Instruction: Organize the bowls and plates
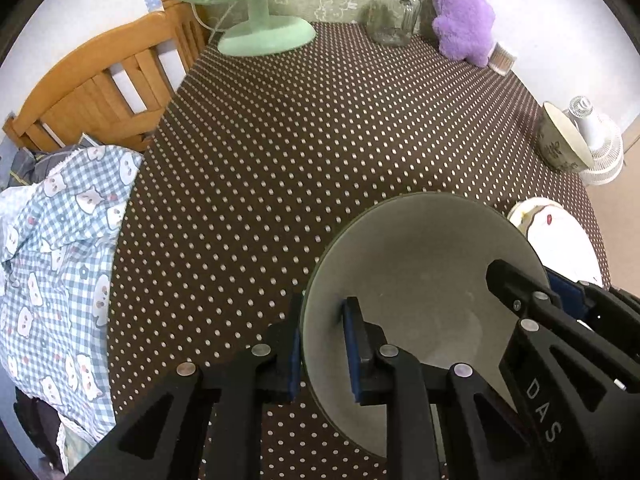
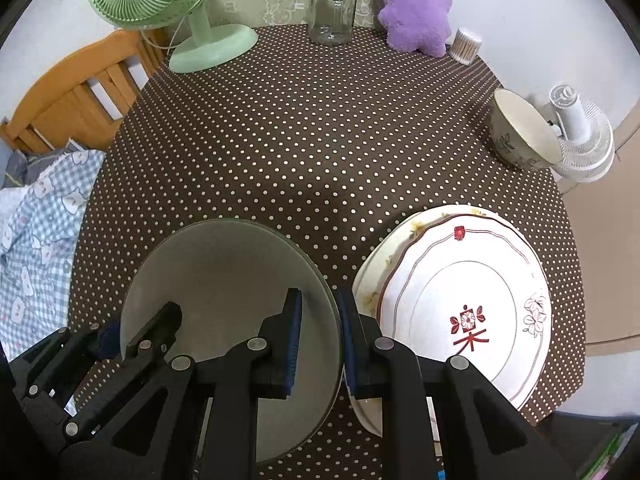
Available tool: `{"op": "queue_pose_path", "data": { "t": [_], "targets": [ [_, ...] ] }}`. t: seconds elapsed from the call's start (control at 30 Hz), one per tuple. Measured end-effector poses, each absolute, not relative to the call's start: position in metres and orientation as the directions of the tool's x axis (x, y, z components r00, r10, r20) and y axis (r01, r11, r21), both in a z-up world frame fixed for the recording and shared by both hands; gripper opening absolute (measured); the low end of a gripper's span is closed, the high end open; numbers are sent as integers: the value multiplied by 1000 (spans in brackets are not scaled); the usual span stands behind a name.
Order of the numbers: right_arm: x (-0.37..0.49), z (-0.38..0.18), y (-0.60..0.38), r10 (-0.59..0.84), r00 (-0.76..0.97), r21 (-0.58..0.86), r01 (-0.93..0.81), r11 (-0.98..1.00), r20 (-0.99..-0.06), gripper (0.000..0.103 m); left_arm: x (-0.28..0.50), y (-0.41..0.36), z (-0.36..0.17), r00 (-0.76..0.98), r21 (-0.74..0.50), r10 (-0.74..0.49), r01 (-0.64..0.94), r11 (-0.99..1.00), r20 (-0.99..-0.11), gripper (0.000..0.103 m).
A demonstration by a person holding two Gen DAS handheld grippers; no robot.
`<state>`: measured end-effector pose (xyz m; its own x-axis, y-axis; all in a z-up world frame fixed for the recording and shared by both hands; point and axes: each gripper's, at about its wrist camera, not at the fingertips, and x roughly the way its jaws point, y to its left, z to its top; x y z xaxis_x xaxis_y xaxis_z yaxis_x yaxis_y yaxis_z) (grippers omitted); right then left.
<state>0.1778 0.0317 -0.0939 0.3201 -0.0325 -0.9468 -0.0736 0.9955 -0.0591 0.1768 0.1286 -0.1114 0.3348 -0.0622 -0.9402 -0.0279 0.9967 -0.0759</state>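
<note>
— Grey-green stoneware, that big bowl (image 2: 224, 280)? Where does it sit?

— At about 7 o'clock in the right wrist view, low over the dotted tabletop (image 2: 312, 136); whether its base touches the cloth I cannot tell. Nothing lies inside it.

— Who holds it?

— Both. The left hand-held gripper (image 1: 322, 350) pinches the bowl's rim at 9 o'clock, one blue pad outside the wall and one inside, jaws narrow on it. The right hand-held gripper (image 2: 318, 344) does the same on the opposite rim, at 3 o'clock, one pad inside and one outside.

— And the plates?

— A stack of plates (image 2: 464, 304) lies at 4 o'clock, just beside the bowl. The top one is white with a brown ring line, a red character and small flowers; a floral rim of another plate shows beneath it. The top plate carries nothing.

— Any other bowl?

— A small patterned bowl (image 2: 520, 136) stands at 2 o'clock near the tabletop's edge, well apart from the stack, cream inside. It looks tilted by the lens, and I see nothing in it.

— The far edge?

— A glass jar (image 2: 333, 8) with a dark lid at 12 o'clock, seemingly with nothing in it. A purple plush toy (image 2: 416, 4) is just beside it at 1 o'clock, then a tub of cotton swabs (image 2: 466, 46), filled. A green fan (image 2: 160, 4) stands at 11 o'clock.

— Off the tabletop?

— A wooden chair (image 2: 76, 88) at 10 o'clock, a blue checked cloth (image 2: 36, 216) at 9, and a white fan (image 2: 580, 140) behind the small bowl.
</note>
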Motion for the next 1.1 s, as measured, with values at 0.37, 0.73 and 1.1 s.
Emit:
{"op": "queue_pose_path", "data": {
  "t": [0.37, 0.73, 1.1],
  "targets": [
    [174, -97, 34, -70, 345, -102, -75, 992, -936, 22, 170, 124, -114, 352, -60, -63, 21, 998, -934, 27],
    [166, -72, 34, 14, 398, -20, -80, 997, -917, 73, 166, 128, -83, 411, -75, -90, 52, 996, -907, 76],
    [156, -20, 13, 68, 484, 45, -60, 997, -872, 73, 161, 113, -31, 504, -74, -106, 83, 994, -857, 79]
  ]
}}
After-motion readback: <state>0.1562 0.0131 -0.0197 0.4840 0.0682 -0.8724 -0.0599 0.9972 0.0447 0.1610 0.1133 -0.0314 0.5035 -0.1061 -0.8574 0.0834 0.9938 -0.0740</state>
